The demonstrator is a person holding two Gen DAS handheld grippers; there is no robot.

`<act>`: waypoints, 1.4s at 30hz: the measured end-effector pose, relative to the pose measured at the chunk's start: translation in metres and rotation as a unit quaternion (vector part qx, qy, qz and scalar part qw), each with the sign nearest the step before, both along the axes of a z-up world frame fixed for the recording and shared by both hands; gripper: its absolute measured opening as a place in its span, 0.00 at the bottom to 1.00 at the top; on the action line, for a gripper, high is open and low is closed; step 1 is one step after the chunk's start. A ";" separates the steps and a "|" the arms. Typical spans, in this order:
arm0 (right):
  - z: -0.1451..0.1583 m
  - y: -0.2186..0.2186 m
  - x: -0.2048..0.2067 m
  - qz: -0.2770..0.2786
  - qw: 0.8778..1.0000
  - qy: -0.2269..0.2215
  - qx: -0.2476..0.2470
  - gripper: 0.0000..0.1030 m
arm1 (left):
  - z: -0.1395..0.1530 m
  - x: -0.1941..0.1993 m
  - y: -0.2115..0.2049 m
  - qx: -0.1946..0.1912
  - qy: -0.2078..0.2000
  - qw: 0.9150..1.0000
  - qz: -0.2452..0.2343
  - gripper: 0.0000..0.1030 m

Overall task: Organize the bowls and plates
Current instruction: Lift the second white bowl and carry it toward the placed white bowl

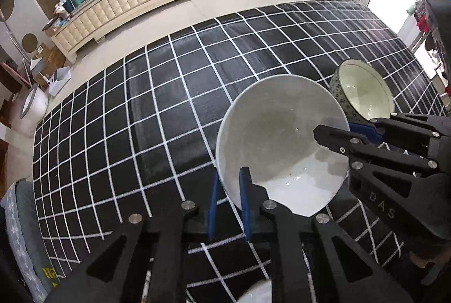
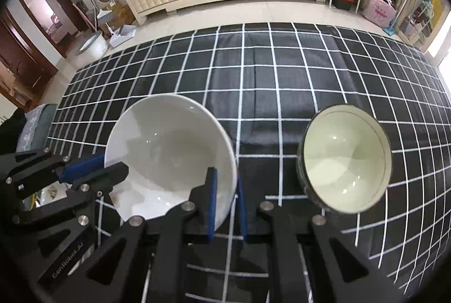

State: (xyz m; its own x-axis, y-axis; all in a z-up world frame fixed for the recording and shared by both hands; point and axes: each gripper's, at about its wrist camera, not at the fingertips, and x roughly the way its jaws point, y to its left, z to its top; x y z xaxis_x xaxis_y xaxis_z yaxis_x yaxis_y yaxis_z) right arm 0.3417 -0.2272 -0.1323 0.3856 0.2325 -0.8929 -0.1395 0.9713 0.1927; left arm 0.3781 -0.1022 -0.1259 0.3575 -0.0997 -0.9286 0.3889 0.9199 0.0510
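Right wrist view: checked tablecloth (image 2: 282, 83) carries both bowls toward its near edge. White bowl (image 2: 169, 156) is tilted, its rim clamped on opposite sides by left gripper (image 1: 229, 204) and right gripper (image 2: 225, 204), evidently a shared lift. Patterned bowl (image 2: 345, 159) stands free beside it, likely the nesting partner.

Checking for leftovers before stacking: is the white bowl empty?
Empty. The white bowl shows a bare glossy inside in both views, only reflections and a few tiny specks.
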 end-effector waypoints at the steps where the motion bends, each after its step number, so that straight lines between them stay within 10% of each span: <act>1: 0.002 0.000 -0.002 0.000 1.000 -0.001 0.001 0.17 | 0.005 -0.005 0.002 -0.002 -0.002 1.000 0.001 0.13; 19: 0.042 0.025 -0.069 0.018 1.000 -0.024 -0.002 0.17 | 0.052 -0.099 0.031 -0.015 -0.027 0.999 0.022 0.13; 42: 0.003 0.043 -0.133 0.021 0.999 0.032 0.012 0.17 | 0.035 -0.168 0.057 -0.015 0.003 0.999 0.029 0.12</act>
